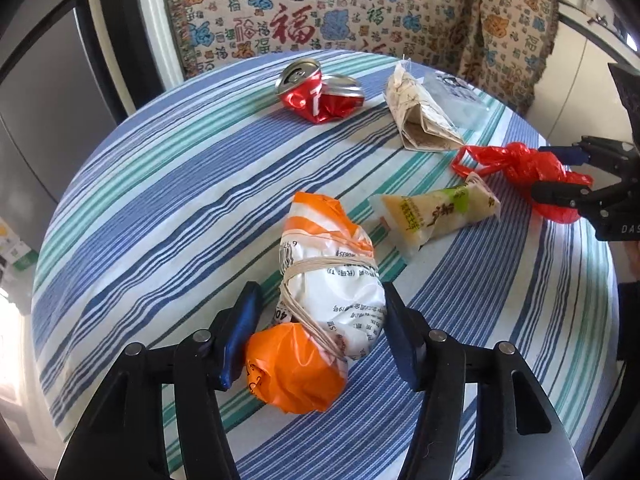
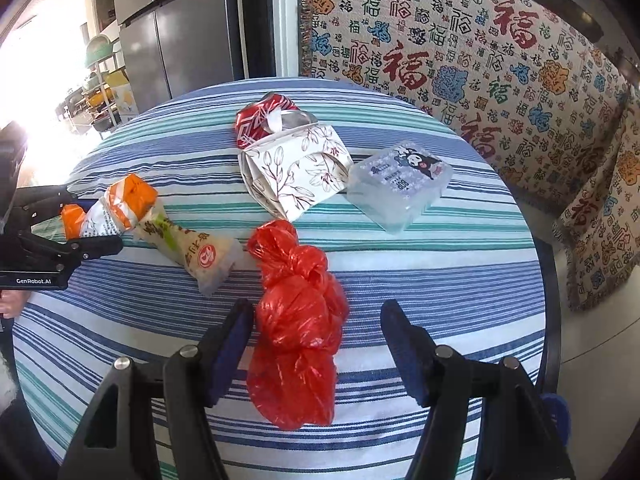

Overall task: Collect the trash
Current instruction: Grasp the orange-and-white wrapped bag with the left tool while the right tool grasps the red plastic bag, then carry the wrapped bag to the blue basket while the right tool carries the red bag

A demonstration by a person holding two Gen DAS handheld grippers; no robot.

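1. Tongs of the left gripper (image 1: pixel 320 336) are seen spread around the orange-and-white wrapped bundle (image 1: pixel 324 300). The left pad lies against the bundle's orange near end and the right pad sits at its white flank, yet a firm pinch cannot be confirmed.
2. Tongs of the right gripper (image 2: pixel 316 344) are spread as well, with the knotted red plastic bag (image 2: pixel 298 320) between them. A gap is visible on the right side, so nothing is pinched.
3. Each piece's long axis runs from near to far, along the line of the fingers that straddle it. A straight closing across the narrow width is judged sufficient for both.
4. Beyond them, the sauce sachet (image 1: pixel 436 212) lies between the two pieces, its long axis crossing left to right.
5. Farther off on the striped tablecloth (image 1: pixel 168 184), the crushed red can (image 1: pixel 316 92), the folded floral paper bag (image 2: pixel 296 172) and the clear plastic box (image 2: pixel 400 184) are found, well apart from both grippers.
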